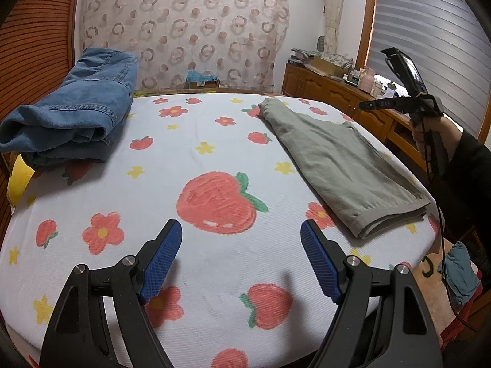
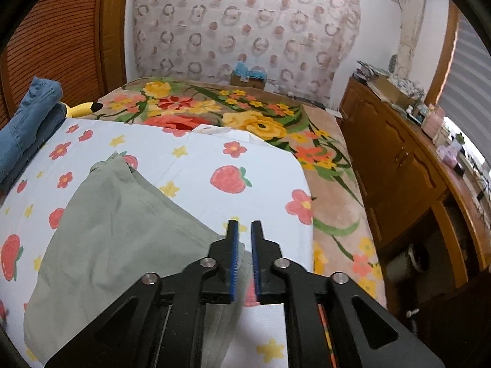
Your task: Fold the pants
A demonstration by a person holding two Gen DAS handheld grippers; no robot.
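L hand-held gripper [image 1: 239,257] agape, green pants [image 1: 343,165] flat on bedsheet [image 1: 196,159]

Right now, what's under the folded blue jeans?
The blue jeans rest on the strawberry-print sheet; something yellow pokes out beneath their near edge. The rest underneath is covered.

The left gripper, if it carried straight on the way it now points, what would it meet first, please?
Most likely the strawberry-print sheet itself: the left gripper, jaws wide open, points at bare sheet, between the folded jeans to its left and the green pants to its right. Depth is unclear, so this is a judgement.
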